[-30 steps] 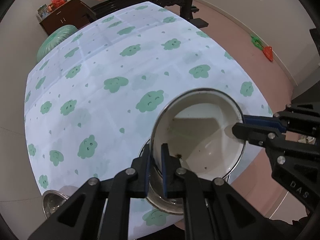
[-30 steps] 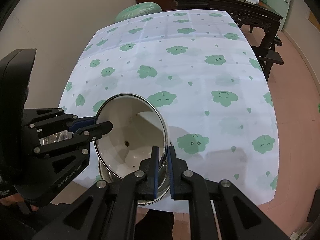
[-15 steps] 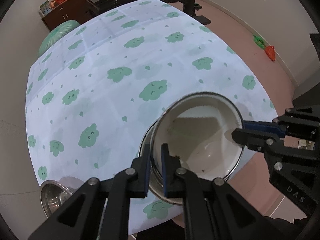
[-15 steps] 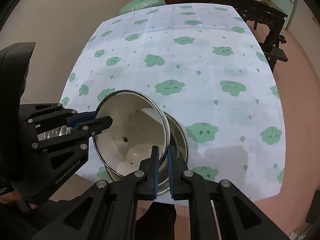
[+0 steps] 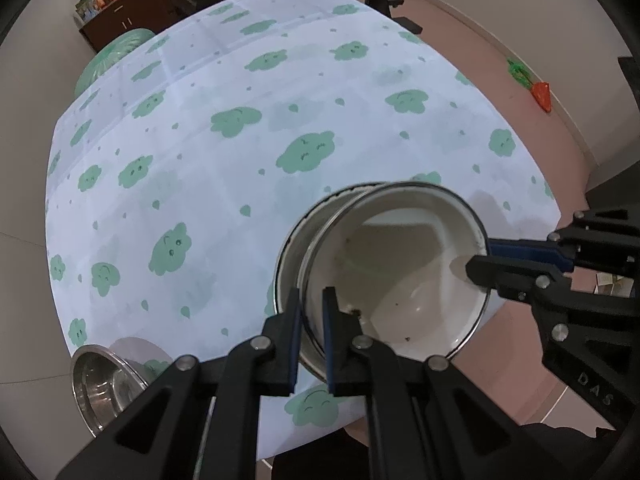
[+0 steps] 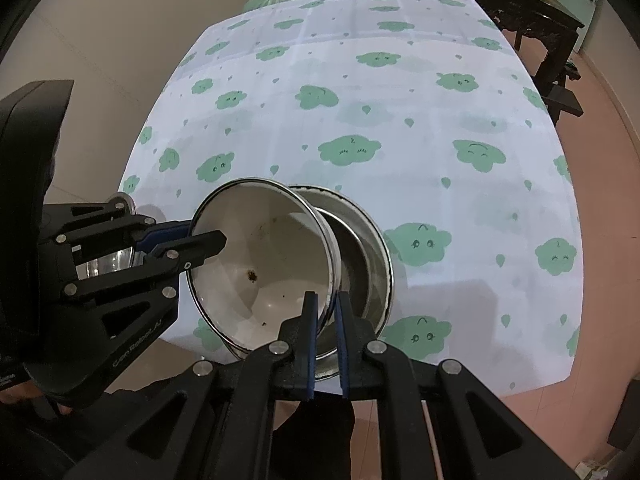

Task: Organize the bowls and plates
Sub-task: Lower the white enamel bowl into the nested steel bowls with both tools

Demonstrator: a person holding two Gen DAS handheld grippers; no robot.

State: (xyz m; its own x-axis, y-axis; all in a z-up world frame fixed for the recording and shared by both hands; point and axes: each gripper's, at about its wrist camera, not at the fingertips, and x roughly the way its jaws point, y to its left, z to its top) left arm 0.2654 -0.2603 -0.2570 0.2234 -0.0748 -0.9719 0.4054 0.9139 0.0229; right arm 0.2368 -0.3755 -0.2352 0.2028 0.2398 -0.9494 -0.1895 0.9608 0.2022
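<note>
A white enamel bowl [image 5: 404,280] with a dark rim and a few crumbs inside hangs tilted, carried by both grippers. My left gripper [image 5: 312,308] is shut on its near rim, one finger inside and one outside. My right gripper [image 6: 326,312] is shut on the opposite rim in the same way. Each gripper shows in the other's view: the right gripper [image 5: 480,260] and the left gripper [image 6: 206,238]. Just under the white bowl [image 6: 264,264], a second, similar bowl [image 6: 368,268] stands on the table near the front edge; its rim [image 5: 288,256] shows beside the held one.
A shiny steel bowl [image 5: 100,376] stands at the table's front left corner, partly behind the left gripper [image 6: 112,256]. The table carries a white cloth [image 5: 240,160] with green clouds. A dark wooden table [image 6: 520,4] and reddish floor [image 5: 500,80] lie beyond.
Both grippers have sunk a little with the white bowl. It has slid sideways off the lower bowl, whose rim now shows more on one side.
</note>
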